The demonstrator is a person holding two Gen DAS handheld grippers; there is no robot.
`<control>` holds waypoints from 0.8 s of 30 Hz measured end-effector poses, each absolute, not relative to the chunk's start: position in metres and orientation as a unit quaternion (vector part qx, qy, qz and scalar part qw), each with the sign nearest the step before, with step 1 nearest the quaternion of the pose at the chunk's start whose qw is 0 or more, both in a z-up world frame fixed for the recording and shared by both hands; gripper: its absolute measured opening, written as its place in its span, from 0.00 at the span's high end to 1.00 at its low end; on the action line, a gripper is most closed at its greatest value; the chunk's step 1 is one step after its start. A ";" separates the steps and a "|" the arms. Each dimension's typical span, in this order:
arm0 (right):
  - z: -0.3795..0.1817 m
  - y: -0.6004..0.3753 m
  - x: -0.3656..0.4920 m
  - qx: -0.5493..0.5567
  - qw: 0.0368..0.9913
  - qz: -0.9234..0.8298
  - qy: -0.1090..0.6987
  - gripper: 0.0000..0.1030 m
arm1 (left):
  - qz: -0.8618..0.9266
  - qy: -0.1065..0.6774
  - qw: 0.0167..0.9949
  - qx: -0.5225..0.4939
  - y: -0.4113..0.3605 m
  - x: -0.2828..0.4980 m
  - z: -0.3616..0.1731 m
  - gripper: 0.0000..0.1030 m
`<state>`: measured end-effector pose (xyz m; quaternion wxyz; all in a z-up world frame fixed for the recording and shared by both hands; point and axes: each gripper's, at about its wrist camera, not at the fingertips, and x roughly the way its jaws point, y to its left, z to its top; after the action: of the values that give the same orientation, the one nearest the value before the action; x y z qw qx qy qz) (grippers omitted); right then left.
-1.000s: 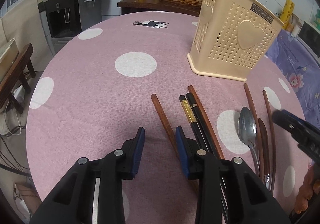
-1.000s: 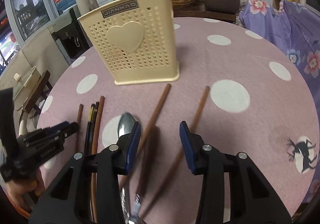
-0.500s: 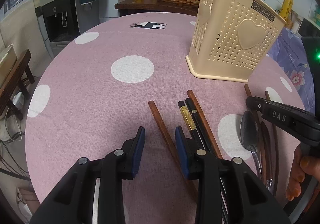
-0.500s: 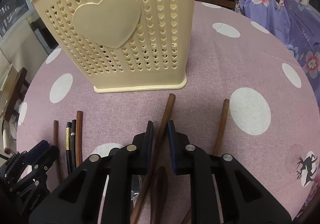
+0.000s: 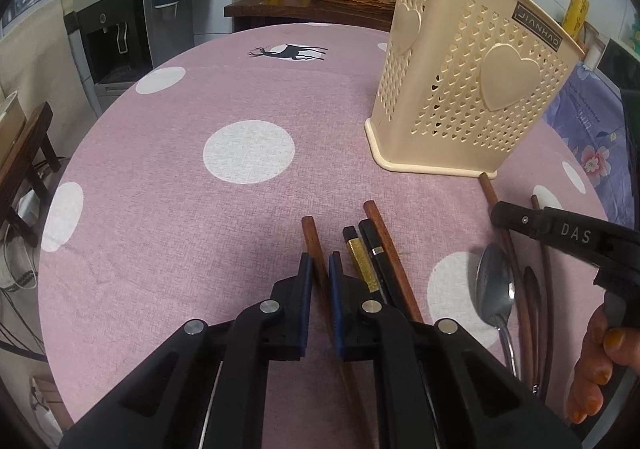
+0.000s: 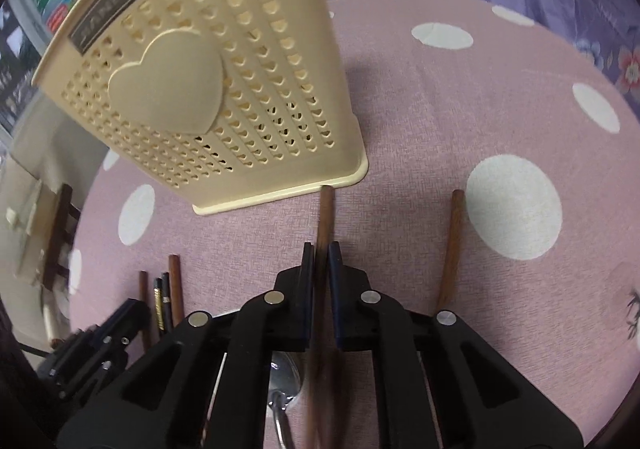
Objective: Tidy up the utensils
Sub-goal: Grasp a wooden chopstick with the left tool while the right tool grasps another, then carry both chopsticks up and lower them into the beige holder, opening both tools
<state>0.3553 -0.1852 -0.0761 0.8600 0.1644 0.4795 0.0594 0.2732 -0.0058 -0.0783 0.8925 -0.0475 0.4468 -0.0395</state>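
Observation:
A cream perforated utensil holder (image 5: 460, 89) stands on the pink dotted table (image 5: 200, 209); it also shows in the right wrist view (image 6: 208, 97). My left gripper (image 5: 318, 269) is shut on a brown wooden chopstick (image 5: 310, 237) lying on the cloth. Next to it lie two black chopsticks (image 5: 368, 249) and another brown one (image 5: 384, 233). My right gripper (image 6: 319, 257) is shut on a brown chopstick (image 6: 325, 213) whose tip reaches the holder's base. A metal spoon (image 5: 494, 285) lies to the right.
Another brown chopstick (image 6: 452, 241) lies right of my right gripper. A dark wooden utensil (image 5: 530, 313) lies beside the spoon. A water dispenser (image 5: 112, 33) and a wooden side table (image 5: 300, 7) with a basket stand beyond the table's far edge.
Both grippers have closed: the left on the leftmost brown chopstick, the right on the chopstick near the holder. The right gripper has moved closer to the holder and tilted.

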 end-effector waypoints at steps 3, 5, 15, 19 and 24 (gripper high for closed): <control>-0.074 -0.192 0.352 0.204 0.855 0.076 0.471 0.93 | -0.045 0.449 0.891 -0.060 -0.006 0.275 -0.079 0.92; -0.071 -0.197 0.349 0.220 0.854 0.084 0.463 0.93 | -0.051 0.450 0.889 -0.071 -0.004 0.276 -0.079 0.92; -0.026 -0.210 0.313 0.233 0.884 0.148 0.378 0.93 | -0.078 0.397 0.909 -0.106 0.006 0.257 -0.039 0.92; 0.002 -0.211 0.288 0.216 0.902 0.177 0.330 0.93 | -0.088 0.355 0.924 -0.108 0.012 0.233 -0.010 0.92; 0.034 -0.219 0.251 0.190 0.919 0.208 0.275 0.92 | -0.108 0.300 0.941 -0.112 0.021 0.199 0.027 0.92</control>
<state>0.2512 -0.2191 0.0342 0.9194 0.1901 0.2746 0.2078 0.1988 0.0207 0.0265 0.9411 -0.1124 0.3001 -0.1077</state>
